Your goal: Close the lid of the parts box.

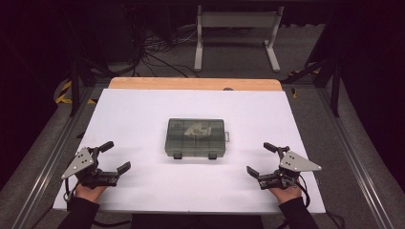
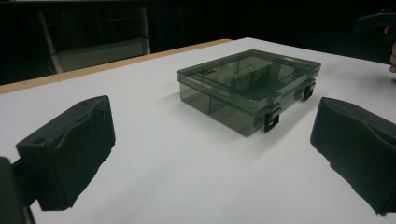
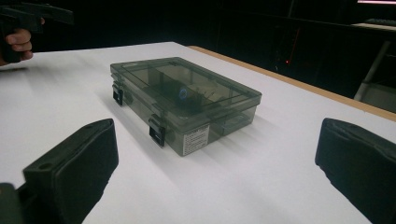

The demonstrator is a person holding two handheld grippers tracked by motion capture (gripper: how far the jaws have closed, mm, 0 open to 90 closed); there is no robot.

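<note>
A smoky transparent plastic box [image 1: 195, 138] with a closed lid and two black latches on its near side lies in the middle of the white table [image 1: 143, 119]. Pale contents show faintly through the lid. My left gripper [image 1: 116, 156] rests at the near left, open, nothing between its jaws. My right gripper [image 1: 261, 158] rests at the near right, open too and empty. From the left gripper view the box [image 2: 247, 87] lies ahead between the black pads [image 2: 70, 149]. The right gripper view shows the box [image 3: 182, 100] ahead and a label on its side.
The table's far edge is a wooden strip [image 1: 196, 84]. Beyond it the floor holds cables and a white metal frame [image 1: 236, 33]. Metal rails run along both table sides. Bare white surface surrounds the box on every side.
</note>
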